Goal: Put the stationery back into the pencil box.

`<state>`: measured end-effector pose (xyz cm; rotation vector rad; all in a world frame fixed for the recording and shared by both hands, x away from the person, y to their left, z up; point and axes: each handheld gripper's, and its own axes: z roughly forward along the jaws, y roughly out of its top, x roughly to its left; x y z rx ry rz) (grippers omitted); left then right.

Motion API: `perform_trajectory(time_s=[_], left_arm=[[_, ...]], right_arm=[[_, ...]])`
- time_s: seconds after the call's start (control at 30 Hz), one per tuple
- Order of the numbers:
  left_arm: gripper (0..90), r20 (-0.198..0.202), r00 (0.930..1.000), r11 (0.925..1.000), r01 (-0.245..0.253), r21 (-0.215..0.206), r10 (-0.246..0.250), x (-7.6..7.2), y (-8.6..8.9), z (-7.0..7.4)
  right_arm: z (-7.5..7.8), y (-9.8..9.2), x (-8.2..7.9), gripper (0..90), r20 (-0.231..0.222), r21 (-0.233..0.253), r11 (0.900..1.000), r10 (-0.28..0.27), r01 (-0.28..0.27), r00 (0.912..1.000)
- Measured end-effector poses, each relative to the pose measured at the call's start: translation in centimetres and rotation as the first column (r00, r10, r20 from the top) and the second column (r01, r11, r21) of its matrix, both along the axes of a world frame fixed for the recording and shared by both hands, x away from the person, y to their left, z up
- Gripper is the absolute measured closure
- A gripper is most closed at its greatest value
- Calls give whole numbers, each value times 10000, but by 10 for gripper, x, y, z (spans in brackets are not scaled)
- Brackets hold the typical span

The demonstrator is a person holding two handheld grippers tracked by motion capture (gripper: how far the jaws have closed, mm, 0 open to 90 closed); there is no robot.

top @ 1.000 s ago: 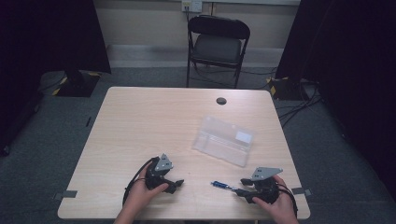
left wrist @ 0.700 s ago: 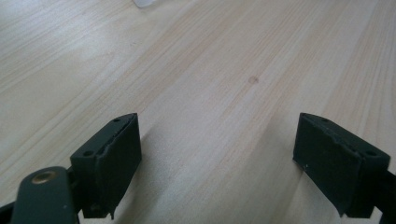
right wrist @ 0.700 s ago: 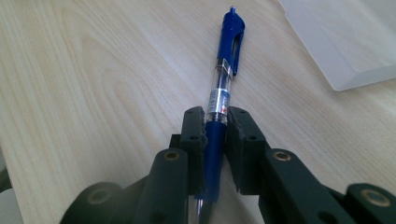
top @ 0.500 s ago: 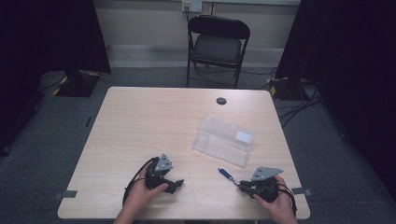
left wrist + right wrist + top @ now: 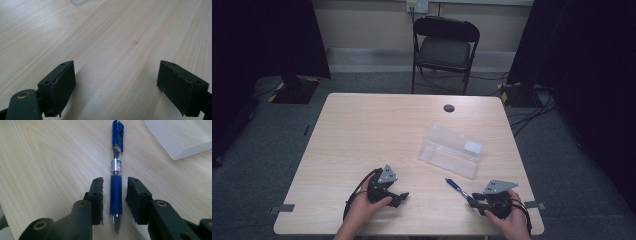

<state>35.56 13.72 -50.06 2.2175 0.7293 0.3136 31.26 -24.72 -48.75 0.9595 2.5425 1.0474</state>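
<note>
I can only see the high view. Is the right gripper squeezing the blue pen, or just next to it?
Observer: Not squeezing. The right gripper has one jaw on each side of the blue pen, with a small gap on both sides.
Operator: Which way is the writing tip pointing?
Observer: Back toward the gripper's camera. The clip end points away, toward the clear plastic case.
Operator: What's the left gripper doing?
Observer: The left gripper has its jaws wide apart, with just bare table between them.

We see bare table [image 5: 362,135] ahead of the left gripper [image 5: 398,198] — only the clear case [image 5: 452,150] blocks the way beyond the pen [image 5: 116,165].
</note>
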Motion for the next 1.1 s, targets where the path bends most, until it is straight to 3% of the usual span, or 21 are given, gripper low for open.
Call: perform_trajectory(time_s=[0.13, 0.17, 0.23, 0.53, 0.67, 1.1], left_arm=[[147, 1, 10000, 10000, -7, -6, 7, 0, 0, 0], [147, 1, 10000, 10000, -5, -9, 5, 0, 0, 0], [147, -1, 10000, 10000, 6, -2, -6, 0, 0, 0], [147, 5, 10000, 10000, -51, -56, 51, 0, 0, 0], [147, 4, 10000, 10000, -51, -56, 51, 0, 0, 0], [147, 0, 10000, 10000, -54, -62, 54, 0, 0, 0]], right_arm=[[1, 1, -3, 682, 137, -301, 9995, 103, -99, 9999], [1, 1, -3, 777, 143, -329, 9994, -101, 105, 9998], [0, -1, -3, 800, 104, -141, 9999, -93, 95, 9999], [2, 1, -1, 811, -174, -172, 9991, -398, 395, 9991], [2, -1, 0, 811, -463, 126, 9984, -538, 545, 9975], [4, -4, 3, 811, -538, 284, 9988, -394, 410, 9978]])
